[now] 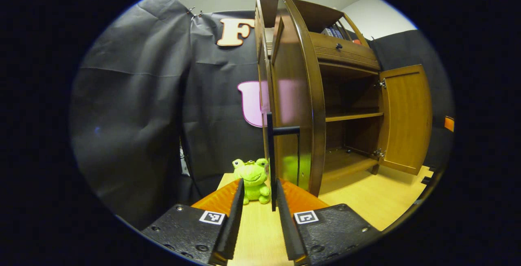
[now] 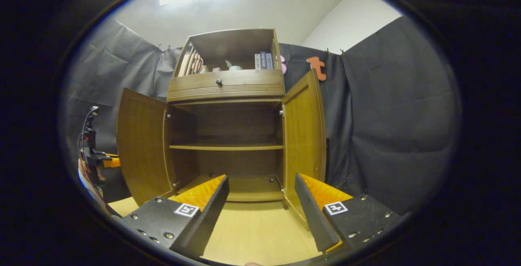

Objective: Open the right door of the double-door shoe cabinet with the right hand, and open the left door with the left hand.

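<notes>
No readable text, brand, number or sign appears. Books point(image 2: 263, 60) in the open top shelf of the cabinet point(image 2: 226, 89), upper centre of the right gripper view, carry spine markings too small to read. Square black-and-white coded markers point(image 1: 212, 217) on the gripper bodies, at the bottom of both views, hold no letters.

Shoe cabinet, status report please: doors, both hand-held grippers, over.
Left door and right door both open. Right hand-held gripper open, holding nothing. Left hand-held gripper open beside door handle. Frog toy nearby.
</notes>
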Demonstrator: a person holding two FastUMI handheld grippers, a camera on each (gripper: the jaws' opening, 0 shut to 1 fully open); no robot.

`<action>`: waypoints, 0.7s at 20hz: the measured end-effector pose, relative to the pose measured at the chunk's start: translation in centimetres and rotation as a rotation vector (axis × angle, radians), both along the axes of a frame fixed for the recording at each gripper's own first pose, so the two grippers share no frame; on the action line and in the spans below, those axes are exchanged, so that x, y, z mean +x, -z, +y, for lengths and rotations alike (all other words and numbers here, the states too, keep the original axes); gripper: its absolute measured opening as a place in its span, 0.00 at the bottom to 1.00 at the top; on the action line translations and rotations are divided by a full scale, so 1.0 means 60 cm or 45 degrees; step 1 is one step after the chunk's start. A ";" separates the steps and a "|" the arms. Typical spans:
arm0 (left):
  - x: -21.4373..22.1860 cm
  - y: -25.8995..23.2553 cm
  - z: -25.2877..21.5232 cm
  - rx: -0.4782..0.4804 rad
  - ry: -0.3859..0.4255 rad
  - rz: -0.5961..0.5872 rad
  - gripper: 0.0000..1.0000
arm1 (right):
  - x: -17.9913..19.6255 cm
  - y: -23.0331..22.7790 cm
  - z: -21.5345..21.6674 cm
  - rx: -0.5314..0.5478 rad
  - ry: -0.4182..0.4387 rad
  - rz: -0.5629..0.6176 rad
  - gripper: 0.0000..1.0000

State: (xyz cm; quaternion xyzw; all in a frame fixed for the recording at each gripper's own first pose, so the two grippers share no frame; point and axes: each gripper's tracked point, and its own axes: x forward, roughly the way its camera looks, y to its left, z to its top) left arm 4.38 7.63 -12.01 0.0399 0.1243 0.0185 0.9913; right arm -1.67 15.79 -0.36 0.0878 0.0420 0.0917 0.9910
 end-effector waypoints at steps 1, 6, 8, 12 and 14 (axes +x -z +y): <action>-0.008 -0.006 0.004 0.006 -0.021 -0.007 0.49 | 0.001 0.007 -0.002 -0.005 0.003 0.012 0.95; -0.044 -0.040 0.003 0.093 -0.098 -0.032 0.83 | 0.004 0.016 -0.012 0.008 0.016 0.029 0.94; -0.054 -0.059 -0.013 0.126 -0.106 -0.069 0.86 | 0.004 0.014 -0.022 0.019 0.033 0.028 0.94; -0.069 -0.090 -0.029 0.078 -0.167 -0.118 0.97 | 0.004 0.013 -0.035 0.005 0.054 0.028 0.96; -0.070 -0.098 -0.050 0.048 -0.163 -0.130 1.00 | 0.003 0.010 -0.042 0.008 0.055 0.027 0.96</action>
